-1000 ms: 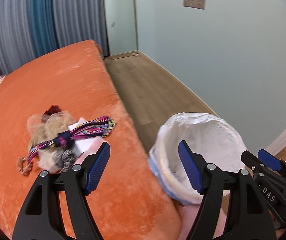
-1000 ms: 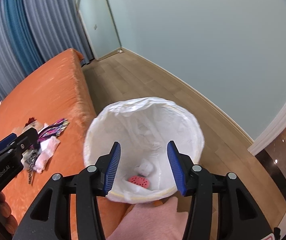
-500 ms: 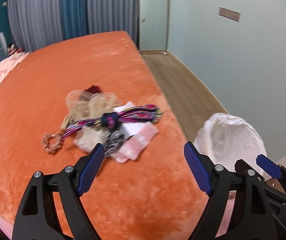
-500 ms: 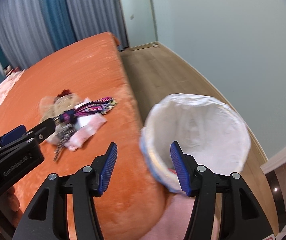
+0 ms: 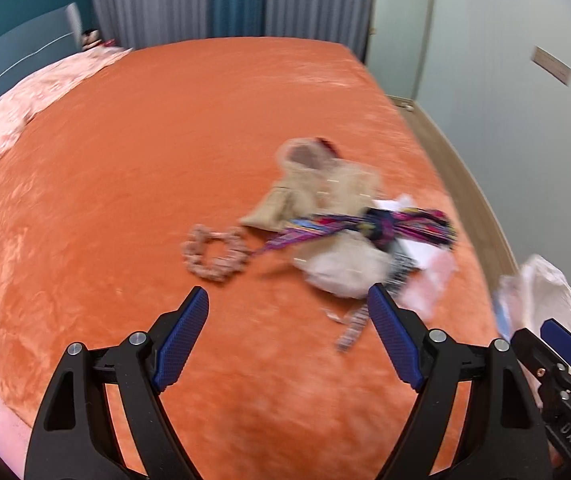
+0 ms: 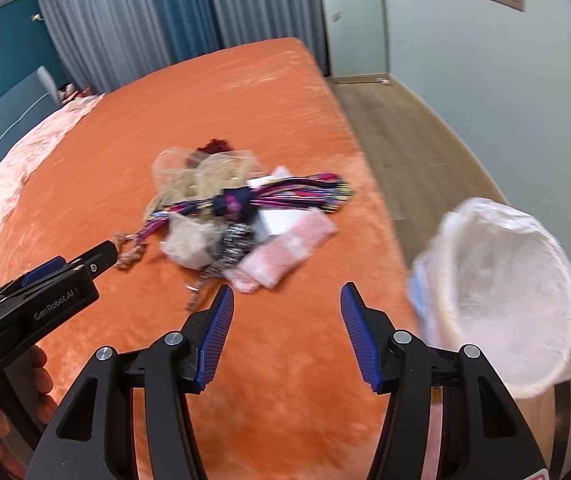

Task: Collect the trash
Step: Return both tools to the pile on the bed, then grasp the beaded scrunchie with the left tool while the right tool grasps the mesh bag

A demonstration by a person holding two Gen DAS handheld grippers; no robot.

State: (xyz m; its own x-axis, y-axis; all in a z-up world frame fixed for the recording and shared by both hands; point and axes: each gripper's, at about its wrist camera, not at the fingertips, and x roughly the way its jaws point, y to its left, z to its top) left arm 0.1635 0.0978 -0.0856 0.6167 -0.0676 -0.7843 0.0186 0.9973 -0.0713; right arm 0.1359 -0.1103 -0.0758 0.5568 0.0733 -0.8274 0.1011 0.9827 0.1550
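Your left gripper [image 5: 287, 332] and right gripper [image 6: 285, 328] both gape empty above the orange bed [image 5: 133, 168]. Ahead lies the blurred trash pile [image 6: 241, 216] — striped cords, pale wrappers, pink cloth. Only your right view shows the lined bin's [image 6: 501, 292] open mouth — beside the bed's edge.

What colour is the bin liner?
White, on the bin beside the bed; clearest in the right wrist view.
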